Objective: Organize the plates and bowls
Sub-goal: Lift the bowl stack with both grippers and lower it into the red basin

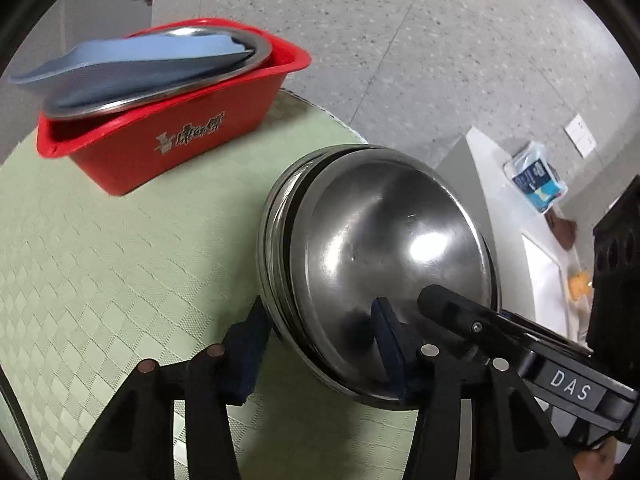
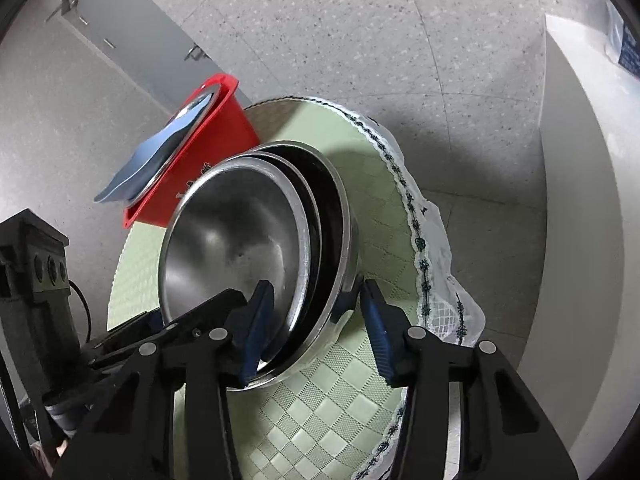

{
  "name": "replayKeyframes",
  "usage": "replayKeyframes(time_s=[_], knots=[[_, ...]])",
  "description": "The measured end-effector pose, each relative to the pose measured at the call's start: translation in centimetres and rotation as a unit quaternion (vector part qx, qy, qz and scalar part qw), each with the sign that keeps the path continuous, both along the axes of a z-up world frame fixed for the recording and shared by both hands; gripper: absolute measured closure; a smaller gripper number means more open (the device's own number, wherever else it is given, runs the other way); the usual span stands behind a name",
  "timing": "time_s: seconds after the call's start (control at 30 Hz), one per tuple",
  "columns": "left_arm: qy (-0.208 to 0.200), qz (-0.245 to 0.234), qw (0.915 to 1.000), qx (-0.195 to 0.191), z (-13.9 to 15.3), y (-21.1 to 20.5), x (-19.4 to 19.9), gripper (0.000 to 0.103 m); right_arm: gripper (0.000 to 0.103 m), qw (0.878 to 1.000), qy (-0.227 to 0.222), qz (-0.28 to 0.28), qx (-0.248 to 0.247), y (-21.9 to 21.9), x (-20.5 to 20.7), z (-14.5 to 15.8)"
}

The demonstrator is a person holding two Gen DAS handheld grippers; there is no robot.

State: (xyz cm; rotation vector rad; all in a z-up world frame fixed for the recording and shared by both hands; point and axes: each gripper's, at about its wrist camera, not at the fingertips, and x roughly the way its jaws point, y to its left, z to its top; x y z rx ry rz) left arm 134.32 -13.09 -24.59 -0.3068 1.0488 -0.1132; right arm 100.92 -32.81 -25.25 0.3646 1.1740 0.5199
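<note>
A nested stack of steel bowls (image 1: 380,256) stands on the round table with the green checked cloth (image 1: 120,264); it also shows in the right wrist view (image 2: 240,236). My left gripper (image 1: 320,344) straddles the stack's near rim, one pad outside and one inside, jaws open about the rim. My right gripper (image 2: 316,320) straddles the opposite rim the same way, left pad inside the top bowl, right pad outside and apart from the wall. A red tub (image 1: 160,136) at the back left holds a steel plate (image 1: 168,80) with a blue plate (image 1: 132,60) on it.
The table's lace-trimmed edge (image 2: 420,240) drops off to the right onto speckled floor. A white counter (image 1: 520,220) with a blue packet (image 1: 536,176) stands to the right. The red tub shows in the right wrist view (image 2: 208,152) behind the bowls.
</note>
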Motion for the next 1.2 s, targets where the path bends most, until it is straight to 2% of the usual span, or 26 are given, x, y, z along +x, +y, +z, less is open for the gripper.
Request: replayKeyframes(time_s=[0.33, 0.43, 0.63, 0.73, 0.9, 1.1, 1.2], knots=[[-0.011, -0.014, 0.9998, 0.0, 0.7, 1.0, -0.6, 0.058, 0.061, 1.0, -0.007, -0.005, -0.012, 0.3, -0.7, 0.5], [-0.03, -0.017, 0.9994, 0.005, 2.0, 0.8, -1.5, 0.058, 0.061, 1.0, -0.02, -0.006, -0.012, 0.6, -0.9, 1.6], [-0.078, -0.02, 0.9968, -0.001, 6.2, 3.0, -2.0, 0.058, 0.061, 0.998, -0.062, -0.001, -0.008, 1.9, -0.1, 5.6], [-0.095, -0.011, 0.9954, -0.008, 8.1, 4.9, -1.7, 0.058, 0.061, 0.997, -0.08, 0.006, -0.004, 3.3, 1.3, 7.7], [-0.117, 0.006, 0.9931, 0.007, 11.1, 8.2, -1.0, 0.058, 0.061, 0.993, -0.113, 0.029, -0.005, 7.0, 3.9, 11.0], [-0.128, 0.036, 0.9912, 0.004, 13.0, 13.2, -0.3, 0.058, 0.061, 0.992, -0.111, 0.062, 0.013, 11.5, 7.5, 12.0], [-0.114, 0.041, 0.9926, 0.006, 12.8, 15.3, 0.6, 0.059, 0.061, 0.992, -0.1, 0.08, 0.014, 13.9, 9.3, 11.6]])
